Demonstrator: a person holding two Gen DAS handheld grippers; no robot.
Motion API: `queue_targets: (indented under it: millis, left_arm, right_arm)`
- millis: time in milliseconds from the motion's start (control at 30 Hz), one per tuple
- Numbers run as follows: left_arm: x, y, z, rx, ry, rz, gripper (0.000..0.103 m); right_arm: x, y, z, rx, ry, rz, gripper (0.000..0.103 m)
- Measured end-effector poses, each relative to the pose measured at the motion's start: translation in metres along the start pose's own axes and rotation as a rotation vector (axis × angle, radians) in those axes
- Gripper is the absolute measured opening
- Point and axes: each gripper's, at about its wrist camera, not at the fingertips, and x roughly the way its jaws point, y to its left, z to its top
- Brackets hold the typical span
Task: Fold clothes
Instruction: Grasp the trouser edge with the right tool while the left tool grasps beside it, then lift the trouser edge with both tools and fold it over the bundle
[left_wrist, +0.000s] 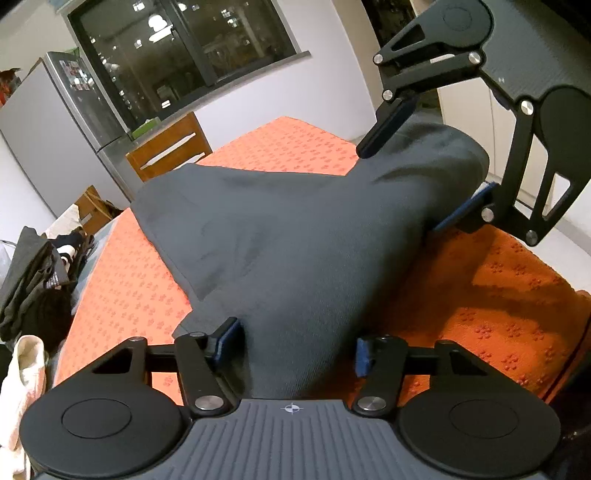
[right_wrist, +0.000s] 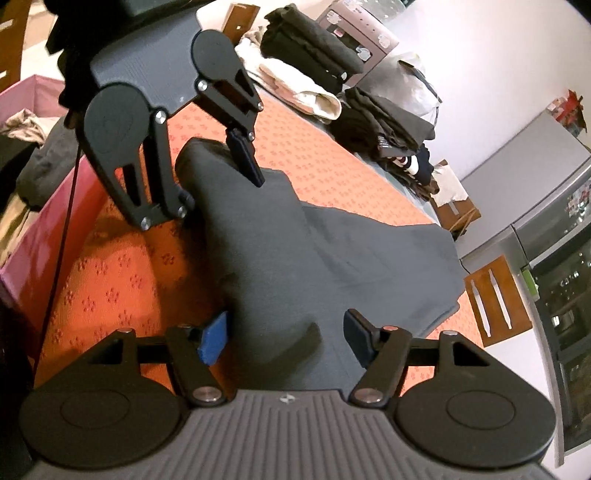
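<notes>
left wrist view: a dark grey garment (left_wrist: 280, 229) lies bunched on the orange patterned worktop (left_wrist: 125, 280), one end raised between the jaws of the left gripper (left_wrist: 297, 349), whose blue pads flank the cloth on either side (whether they press it cannot be told). the right gripper (left_wrist: 424, 184) straddles the far raised end, jaws wide. a pile of clothes (left_wrist: 40, 280) sits off the left edge.

right wrist view: the right gripper (right_wrist: 286, 338) stands wide, the garment's fold rising between its pads. beyond, the left gripper (right_wrist: 218, 184) brackets the opposite end. folded clothes (right_wrist: 384, 122) stack along the far edge; a pink bin (right_wrist: 33, 240) stands at left.
</notes>
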Motion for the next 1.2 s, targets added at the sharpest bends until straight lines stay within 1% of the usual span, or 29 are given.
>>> queue_targets:
  millis: [167,267,300,333,400,433,467,500,567,767,900,1033,1200]
  left_arm:
    - [0.0,0.004,0.003,-0.019,0.007,-0.009,0.06]
    - [-0.001,0.007,0.004,-0.029,0.009,-0.016,0.06]
    - [0.0,0.007,0.005,-0.028,0.01,-0.018,0.059]
    - [0.0,0.007,0.005,-0.025,0.01,-0.02,0.058]
    - [0.0,0.008,0.005,-0.021,0.011,-0.029,0.053]
    - [-0.001,0.008,0.005,-0.021,0.011,-0.036,0.051]
    - [-0.002,0.009,0.006,-0.024,0.011,-0.044,0.049]
    - [-0.002,0.01,0.007,-0.028,0.014,-0.052,0.047]
    - [-0.005,0.012,0.007,-0.035,0.021,-0.069,0.046]
    - [-0.025,0.014,0.01,-0.025,0.056,-0.152,0.045]
    - [-0.045,0.011,0.01,-0.006,0.092,-0.228,0.044]
    - [-0.06,0.007,0.009,-0.012,0.133,-0.308,0.044]
    - [-0.074,0.002,0.005,0.008,0.146,-0.375,0.045]
  right_arm:
    - [0.013,0.005,-0.016,-0.066,0.058,-0.002,0.078]
    - [0.023,0.006,-0.028,-0.085,0.085,-0.017,0.077]
    - [0.025,0.003,-0.028,-0.079,0.086,-0.008,0.077]
    - [0.027,0.0,-0.028,-0.072,0.085,0.002,0.074]
    - [0.03,-0.005,-0.027,-0.058,0.092,0.032,0.06]
    - [0.031,-0.005,-0.025,-0.056,0.099,0.041,0.055]
    - [0.03,-0.007,-0.023,-0.045,0.107,0.055,0.048]
    - [0.029,-0.009,-0.02,-0.033,0.114,0.07,0.044]
    - [0.026,-0.015,-0.015,-0.007,0.124,0.104,0.042]
    - [0.006,-0.021,-0.001,0.008,0.141,0.21,0.04]
    - [-0.012,-0.017,0.005,0.053,0.156,0.294,0.041]
    - [-0.028,-0.01,0.008,0.092,0.177,0.377,0.041]
    - [-0.038,-0.01,0.009,0.137,0.198,0.476,0.041]
